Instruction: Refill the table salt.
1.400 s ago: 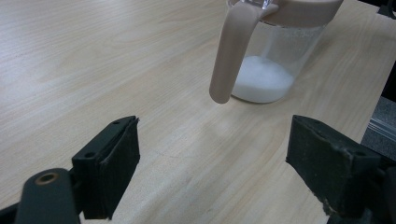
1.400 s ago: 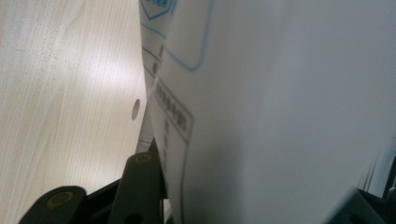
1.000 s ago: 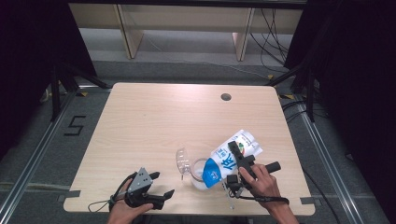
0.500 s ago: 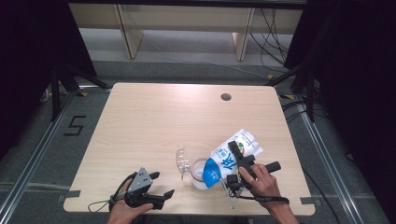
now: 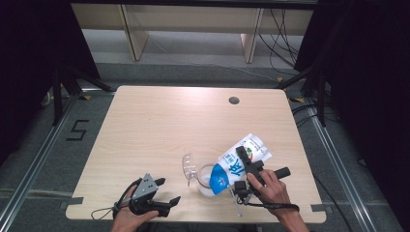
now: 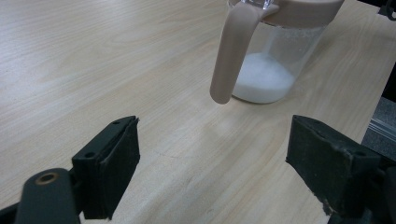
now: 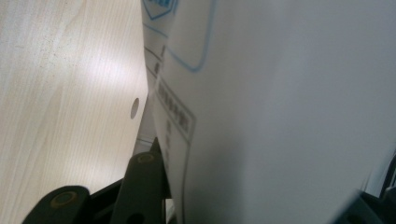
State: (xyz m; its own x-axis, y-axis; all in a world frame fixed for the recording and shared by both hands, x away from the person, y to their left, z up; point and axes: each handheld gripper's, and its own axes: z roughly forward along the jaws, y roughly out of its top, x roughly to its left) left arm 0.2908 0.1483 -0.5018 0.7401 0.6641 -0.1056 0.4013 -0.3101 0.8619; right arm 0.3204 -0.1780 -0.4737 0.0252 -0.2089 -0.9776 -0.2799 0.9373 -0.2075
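A clear jug [image 5: 207,182] with a beige rim and handle [image 6: 229,56] stands near the table's front edge, white powder [image 6: 262,77] in its bottom. Its clear lid [image 5: 188,166] is swung open to the left. My right gripper [image 5: 243,155] is shut on a white and blue bag [image 5: 239,162], tilted with its blue end over the jug's mouth. In the right gripper view the bag's white face [image 7: 280,102] is pinched at my right gripper [image 7: 261,186]. My left gripper [image 5: 168,190] rests low at the front left, open and empty [image 6: 215,163], pointing at the jug.
The pale wooden table [image 5: 159,125] has a round cable hole [image 5: 234,100] at the back right. Metal floor rails run along both sides, and cables lie on the floor behind. The jug stands close to the front edge [image 5: 193,220].
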